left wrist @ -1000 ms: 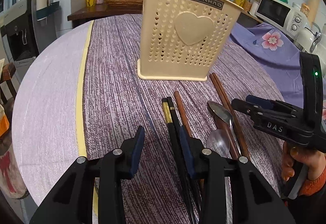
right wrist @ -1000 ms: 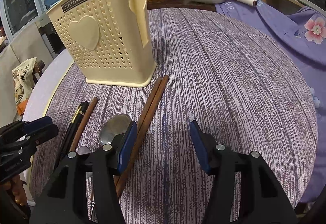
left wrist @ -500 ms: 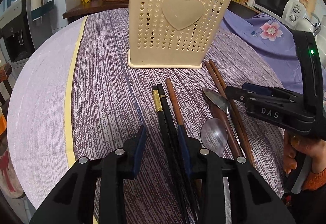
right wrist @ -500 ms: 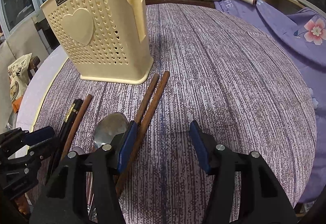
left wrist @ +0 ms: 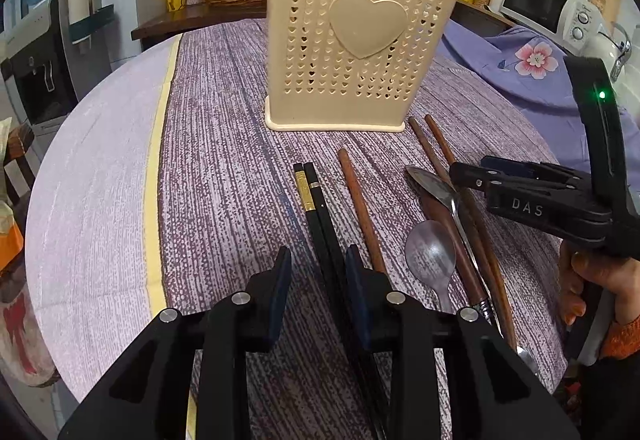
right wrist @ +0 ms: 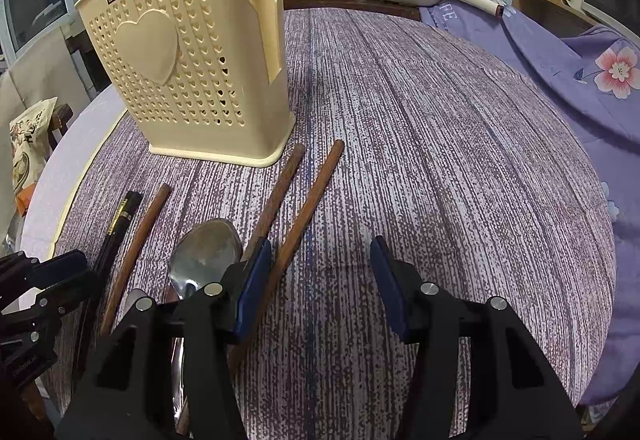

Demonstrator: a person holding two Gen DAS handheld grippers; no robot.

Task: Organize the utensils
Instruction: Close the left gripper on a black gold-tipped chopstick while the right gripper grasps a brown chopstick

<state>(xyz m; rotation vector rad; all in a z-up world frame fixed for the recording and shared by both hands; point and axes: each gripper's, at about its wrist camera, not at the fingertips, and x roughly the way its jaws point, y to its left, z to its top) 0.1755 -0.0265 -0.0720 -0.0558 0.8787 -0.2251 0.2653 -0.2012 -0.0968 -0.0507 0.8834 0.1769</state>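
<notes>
Black chopsticks between open left tongs; holder beyond.

Black left gripper, blue pads, silver screws; right gripper marked "DAS", orange sleeve

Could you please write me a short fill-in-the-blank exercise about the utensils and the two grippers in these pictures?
1. The raised shape on the beige utensil holder is a ____.
2. The pair of black chopsticks lies between the fingers of the ____ gripper.
3. Both the left gripper and the right gripper are ____ and hold nothing.
4. The chopstick nearest the right gripper is coloured ____.

Missing words: heart; left; open; brown
</notes>
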